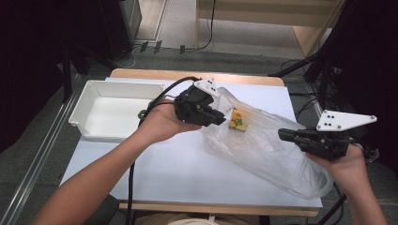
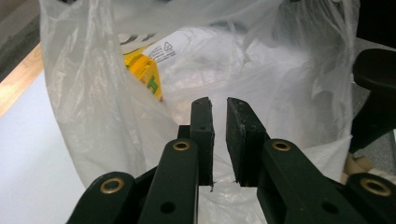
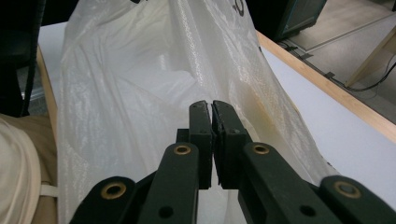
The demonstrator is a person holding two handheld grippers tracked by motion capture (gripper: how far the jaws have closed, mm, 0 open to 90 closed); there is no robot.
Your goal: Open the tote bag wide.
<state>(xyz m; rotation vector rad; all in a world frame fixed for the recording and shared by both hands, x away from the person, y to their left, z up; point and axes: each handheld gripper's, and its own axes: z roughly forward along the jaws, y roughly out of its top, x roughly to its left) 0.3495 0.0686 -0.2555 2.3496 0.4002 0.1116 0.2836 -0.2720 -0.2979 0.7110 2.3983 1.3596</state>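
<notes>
A person stands at a white table (image 1: 164, 159) with a hand-held gripper in each hand. A large clear plastic bag (image 1: 267, 150) lies across the right half of the table, running from near the centre toward five o'clock, where it hangs past the table edge. Inside the bag, at its upper end near the table's centre, sits a small yellow and orange carton (image 1: 236, 119).

The left gripper (image 1: 220, 117) is at the bag's upper end, pointing toward three o'clock, just beside the carton. In the left gripper view, its jaws stand slightly apart with a narrow gap between them, the bag's film in front of them; I cannot tell whether they pinch any plastic. The carton shows through the film at about eleven o'clock from the jaws.

The right gripper (image 1: 284, 135) is at the table's right edge, pointing toward nine o'clock against the bag's side. In the right gripper view, its jaws are pressed almost together on the bag's film.

An empty white tray (image 1: 89, 96) sits at the table's far left, at about ten o'clock, well apart from the bag.
</notes>
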